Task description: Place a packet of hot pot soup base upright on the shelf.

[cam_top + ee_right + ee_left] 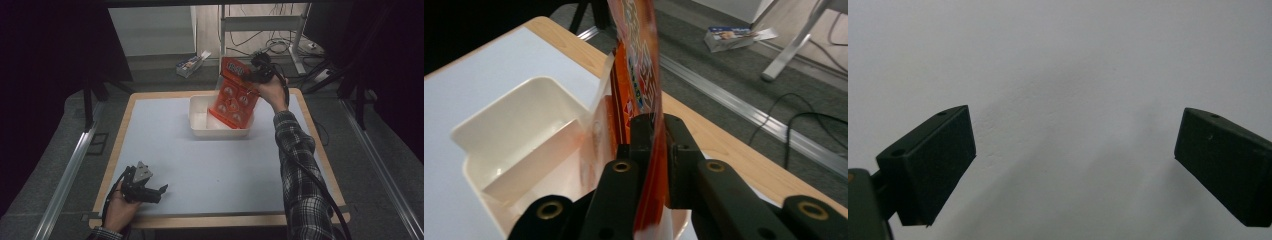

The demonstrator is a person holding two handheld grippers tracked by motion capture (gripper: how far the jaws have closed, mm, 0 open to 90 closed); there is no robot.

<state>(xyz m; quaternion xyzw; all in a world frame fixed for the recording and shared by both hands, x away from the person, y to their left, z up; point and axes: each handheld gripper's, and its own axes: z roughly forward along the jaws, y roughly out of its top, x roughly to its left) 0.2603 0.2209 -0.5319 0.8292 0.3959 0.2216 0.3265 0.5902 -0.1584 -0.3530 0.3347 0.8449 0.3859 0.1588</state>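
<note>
One white bin (220,122) sits at the far centre of the table (200,165) in the high view; one orange blister pack (234,97) stands tilted in it, lower edge inside, top held by the right gripper (256,75). The left gripper (159,190) rests at the near left corner, well apart from the bin.

Left gripper view: both jaws stand wide apart over bare tabletop (1073,65).

Right gripper view: the right gripper (658,130) is clamped on the blister pack (639,60), directly above the bin (519,145), which has two compartments split by one divider.
</note>
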